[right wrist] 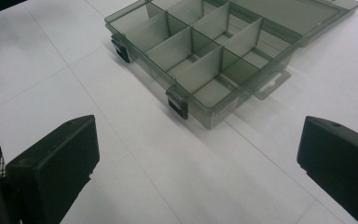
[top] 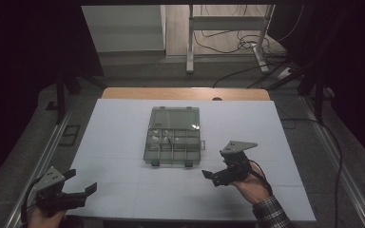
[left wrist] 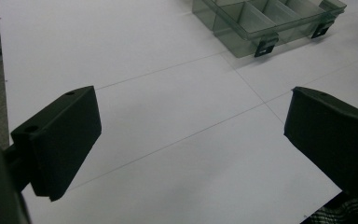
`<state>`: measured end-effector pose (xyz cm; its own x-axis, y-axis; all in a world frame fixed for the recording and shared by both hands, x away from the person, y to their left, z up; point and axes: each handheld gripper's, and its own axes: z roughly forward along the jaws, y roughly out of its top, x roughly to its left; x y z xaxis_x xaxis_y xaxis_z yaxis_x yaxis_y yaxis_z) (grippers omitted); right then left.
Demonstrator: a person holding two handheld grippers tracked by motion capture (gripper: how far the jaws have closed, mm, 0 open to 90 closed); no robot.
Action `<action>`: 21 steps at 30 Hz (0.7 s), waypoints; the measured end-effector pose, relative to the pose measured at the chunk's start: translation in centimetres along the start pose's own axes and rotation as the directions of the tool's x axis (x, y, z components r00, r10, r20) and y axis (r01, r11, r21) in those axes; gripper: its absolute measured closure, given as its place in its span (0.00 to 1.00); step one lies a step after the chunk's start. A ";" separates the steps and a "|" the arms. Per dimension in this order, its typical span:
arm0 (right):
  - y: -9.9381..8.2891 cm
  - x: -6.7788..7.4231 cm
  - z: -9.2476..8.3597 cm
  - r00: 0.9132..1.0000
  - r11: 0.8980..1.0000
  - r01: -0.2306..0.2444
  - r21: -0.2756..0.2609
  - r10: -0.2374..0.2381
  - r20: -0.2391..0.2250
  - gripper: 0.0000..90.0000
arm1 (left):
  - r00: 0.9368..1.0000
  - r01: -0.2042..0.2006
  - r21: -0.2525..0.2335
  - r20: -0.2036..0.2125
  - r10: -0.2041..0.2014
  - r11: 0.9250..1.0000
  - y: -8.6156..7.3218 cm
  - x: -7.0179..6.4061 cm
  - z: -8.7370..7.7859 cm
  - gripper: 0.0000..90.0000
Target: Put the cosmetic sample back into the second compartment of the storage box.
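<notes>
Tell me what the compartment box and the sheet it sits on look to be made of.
Compartment box: most likely hard, glossy plastic with a smoky grey tint. The dividers and the white surface show through its walls, and its open lid catches glare. Its latches look like darker, opaque plastic.

White sheet: smooth and matte, with thin seam lines, so probably joined boards or panels. Whether foam, card or laminate cannot be told.

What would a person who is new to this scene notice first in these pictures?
The eye goes first to the smoky transparent organizer box lying open in the middle of the white table, its lid folded back toward the far side and its compartments exposed. Next come the two black grippers near the front edge: the left gripper at the left corner and the right gripper just right of the box, both with jaws wide open and holding nothing.
</notes>
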<state>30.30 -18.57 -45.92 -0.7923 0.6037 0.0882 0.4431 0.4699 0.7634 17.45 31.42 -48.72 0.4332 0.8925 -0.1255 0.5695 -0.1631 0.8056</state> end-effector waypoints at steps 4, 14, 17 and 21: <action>-0.5 0.0 -0.6 1.000 1.000 -0.006 -0.003 0.006 0.012 0.00 | 1.000 0.000 0.000 -0.001 0.000 1.000 0.0 0.0 0.0 0.05; -1.7 -0.2 -2.3 0.999 1.000 0.003 -0.001 -0.003 0.037 0.00 | 1.000 -0.002 0.001 -0.004 0.002 1.000 0.0 0.0 -0.1 0.05; -2.0 -0.3 -2.8 0.999 1.000 -0.005 -0.004 0.005 0.050 0.00 | 1.000 -0.001 0.001 -0.004 0.001 1.000 0.0 0.0 -0.1 0.05; -2.4 -0.3 -3.5 0.998 1.000 -0.020 -0.007 0.021 0.057 0.00 | 1.000 -0.001 0.001 -0.005 0.001 1.000 0.0 0.0 -0.1 0.05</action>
<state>28.02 -22.19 -45.57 -0.7578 0.6489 0.0675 0.4560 0.4528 0.7661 17.36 31.43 -48.71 0.4305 0.8943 -0.1222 0.5700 -0.1644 0.8050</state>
